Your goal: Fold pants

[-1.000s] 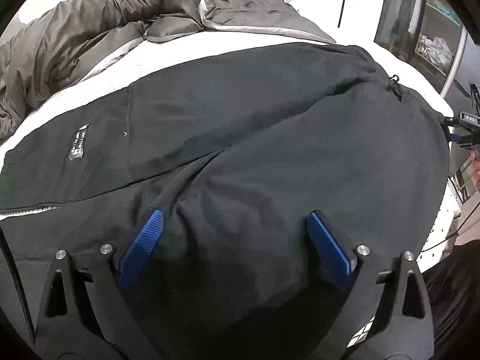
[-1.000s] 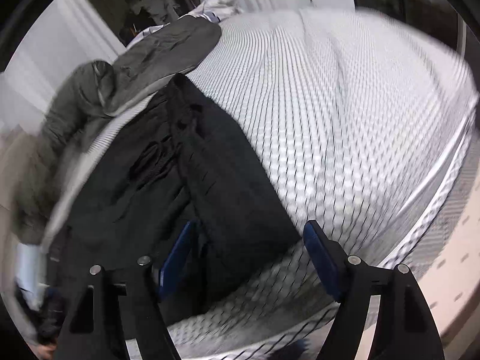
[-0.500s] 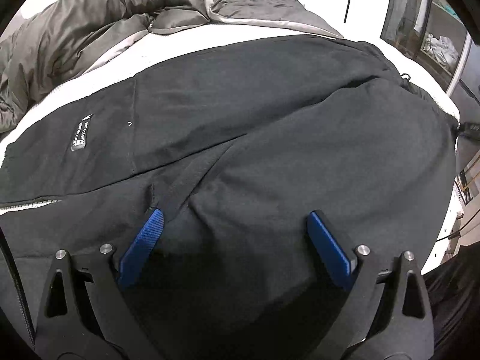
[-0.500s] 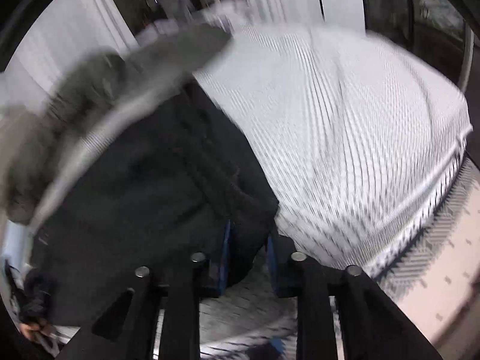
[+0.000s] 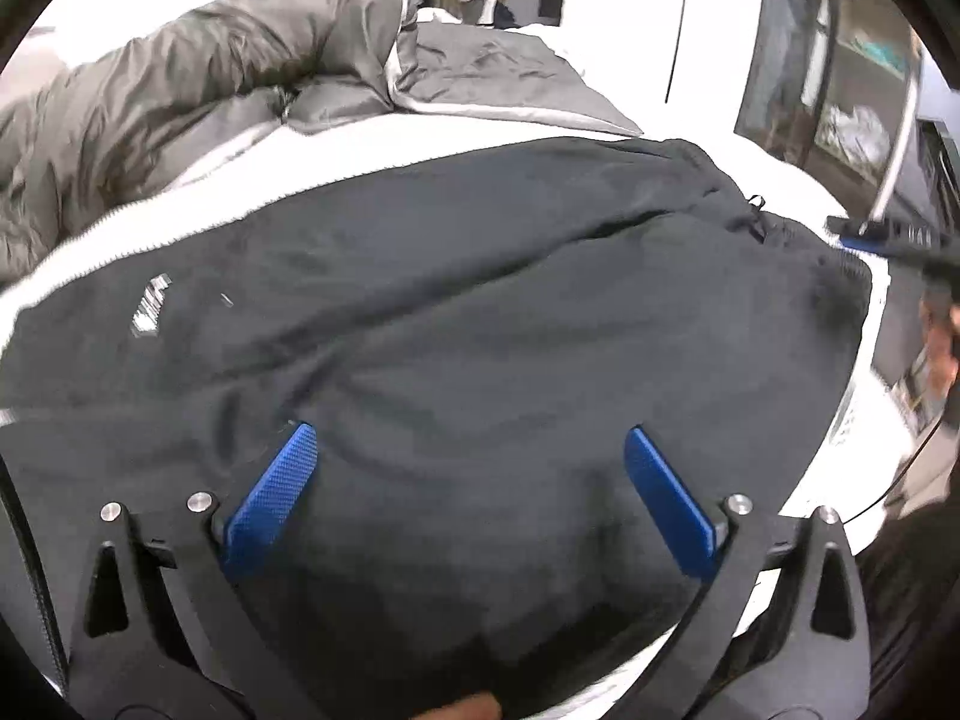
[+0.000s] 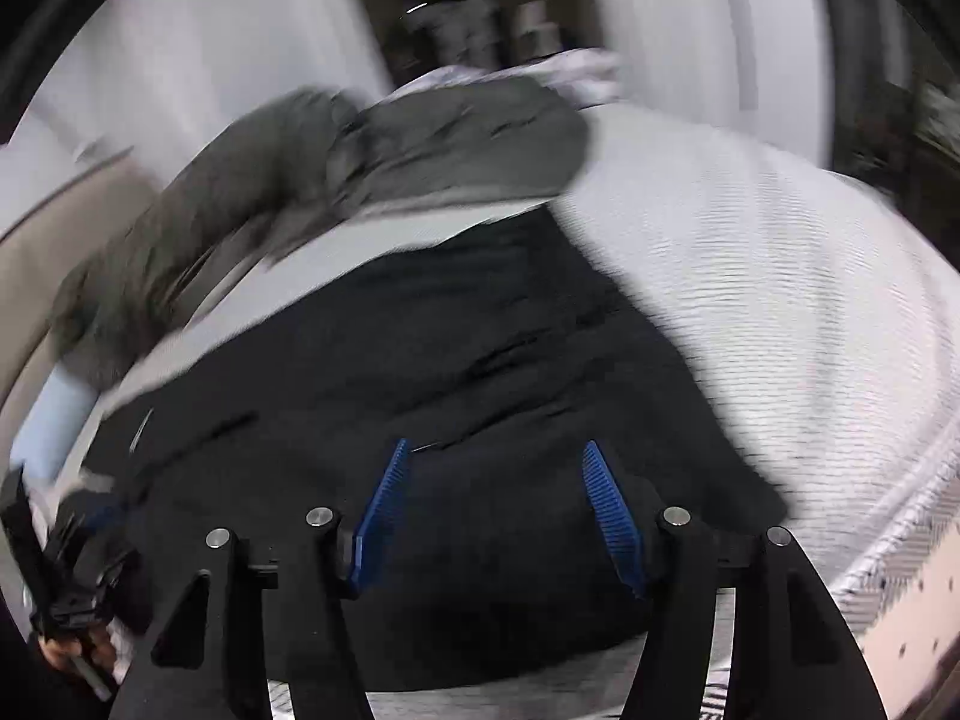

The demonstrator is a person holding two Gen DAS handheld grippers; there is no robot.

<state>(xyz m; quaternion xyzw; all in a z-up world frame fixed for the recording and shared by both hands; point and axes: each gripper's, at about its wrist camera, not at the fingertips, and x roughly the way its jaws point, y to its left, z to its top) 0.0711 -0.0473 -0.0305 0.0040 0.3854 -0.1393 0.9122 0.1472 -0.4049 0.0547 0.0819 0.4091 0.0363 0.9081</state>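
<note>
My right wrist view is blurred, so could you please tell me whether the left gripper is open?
Observer: Yes. The left gripper is open, its jaws having just opened wider; the pants lie under it, unpinched.
Operator: Thank you. Is any fastening visible on the pants?
Observer: Yes, a zip pull shows near their far right edge.

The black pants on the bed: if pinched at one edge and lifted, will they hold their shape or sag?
The black pants would probably sag: they drape in soft creases over the mattress. Thick, layered fabric suggests moderate weight. Its matte surface should grip the ridged pads rather than slip.
</note>
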